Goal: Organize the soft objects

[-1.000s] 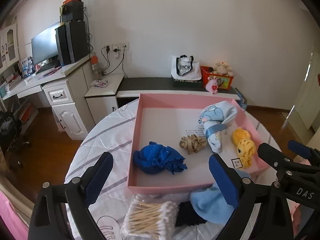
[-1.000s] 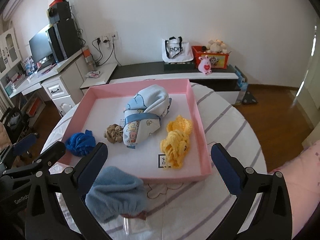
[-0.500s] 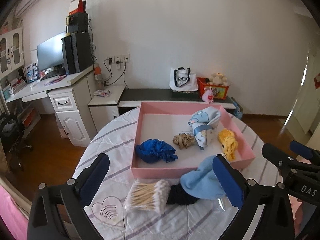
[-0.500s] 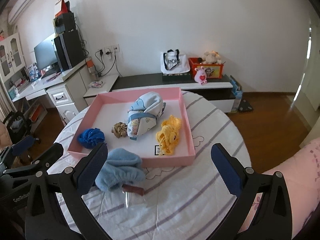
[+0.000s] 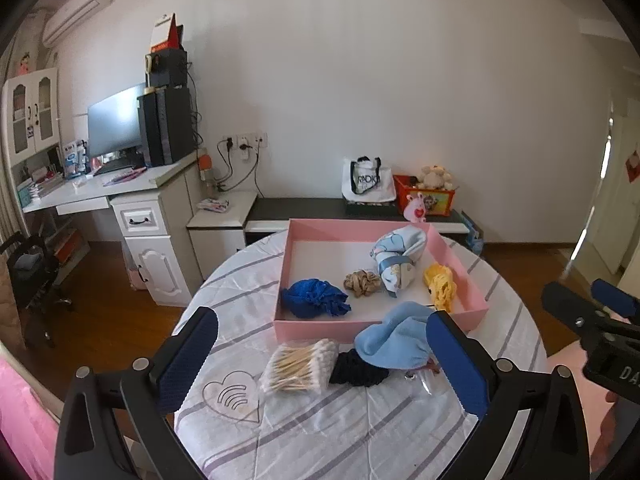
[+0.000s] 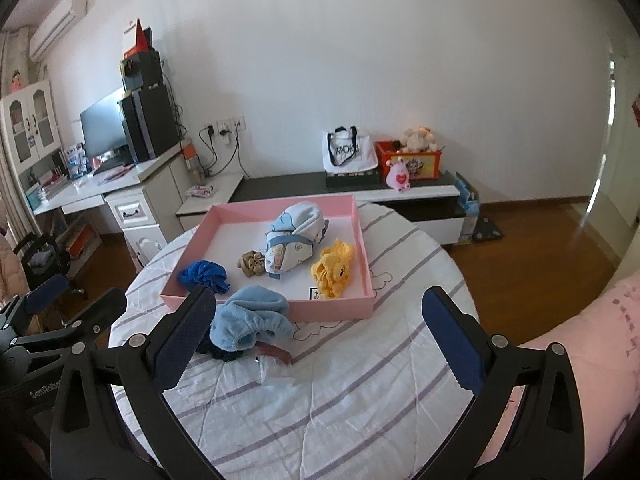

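Observation:
A pink tray (image 5: pixel 320 326) (image 6: pixel 332 308) sits on the round table. It holds a dark blue knit piece (image 5: pixel 314 298) (image 6: pixel 204 274), a beige scrunchie (image 5: pixel 362 282) (image 6: pixel 252 262), a rolled pale blue printed cloth (image 5: pixel 398 258) (image 6: pixel 294 236) and a yellow knit piece (image 5: pixel 440 286) (image 6: pixel 334 270). A light blue fluffy cloth (image 5: pixel 394 340) (image 6: pixel 250 318) lies on the table just in front of the tray, over a dark item (image 5: pixel 358 370). My left gripper (image 5: pixel 320 364) and right gripper (image 6: pixel 320 336) are both open and empty, held back above the table's near side.
A bag of cotton swabs (image 5: pixel 300 366) lies left of the light blue cloth. A clear plastic wrapper (image 6: pixel 272 364) lies by the cloth. The table has a white striped cover (image 6: pixel 340 400). A desk (image 5: pixel 104 188) and a low cabinet (image 5: pixel 360 206) stand beyond.
Both grippers have pulled back and up from the tray, so the whole table and more of the room show. The objects have not moved.

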`<state>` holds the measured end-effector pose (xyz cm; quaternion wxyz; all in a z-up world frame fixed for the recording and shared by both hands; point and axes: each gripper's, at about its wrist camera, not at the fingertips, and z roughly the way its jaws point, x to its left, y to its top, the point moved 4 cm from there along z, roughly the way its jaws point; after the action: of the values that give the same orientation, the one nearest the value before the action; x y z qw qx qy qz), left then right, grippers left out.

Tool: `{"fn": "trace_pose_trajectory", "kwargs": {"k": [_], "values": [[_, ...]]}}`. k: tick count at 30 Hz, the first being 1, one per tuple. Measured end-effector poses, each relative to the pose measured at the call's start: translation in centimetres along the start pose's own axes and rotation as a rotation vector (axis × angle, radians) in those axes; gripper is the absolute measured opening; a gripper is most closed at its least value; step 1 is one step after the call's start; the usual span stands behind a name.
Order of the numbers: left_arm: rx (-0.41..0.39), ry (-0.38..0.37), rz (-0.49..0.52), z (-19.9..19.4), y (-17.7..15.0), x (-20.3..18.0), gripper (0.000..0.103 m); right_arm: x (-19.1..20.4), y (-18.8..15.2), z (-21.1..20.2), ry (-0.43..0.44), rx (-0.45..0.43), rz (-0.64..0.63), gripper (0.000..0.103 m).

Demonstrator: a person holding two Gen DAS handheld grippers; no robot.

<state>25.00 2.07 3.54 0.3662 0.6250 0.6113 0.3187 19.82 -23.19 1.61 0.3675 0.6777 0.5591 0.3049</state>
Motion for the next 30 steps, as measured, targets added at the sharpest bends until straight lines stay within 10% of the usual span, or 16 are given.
{"fn": "trace_pose_trajectory", "kwargs": {"k": [30], "values": [[-0.258,-0.017,0.007,-11.5,-3.4,0.0,0.103,2.7,-0.4,-11.2,0.062,-0.242,-0.094,0.103]]}}
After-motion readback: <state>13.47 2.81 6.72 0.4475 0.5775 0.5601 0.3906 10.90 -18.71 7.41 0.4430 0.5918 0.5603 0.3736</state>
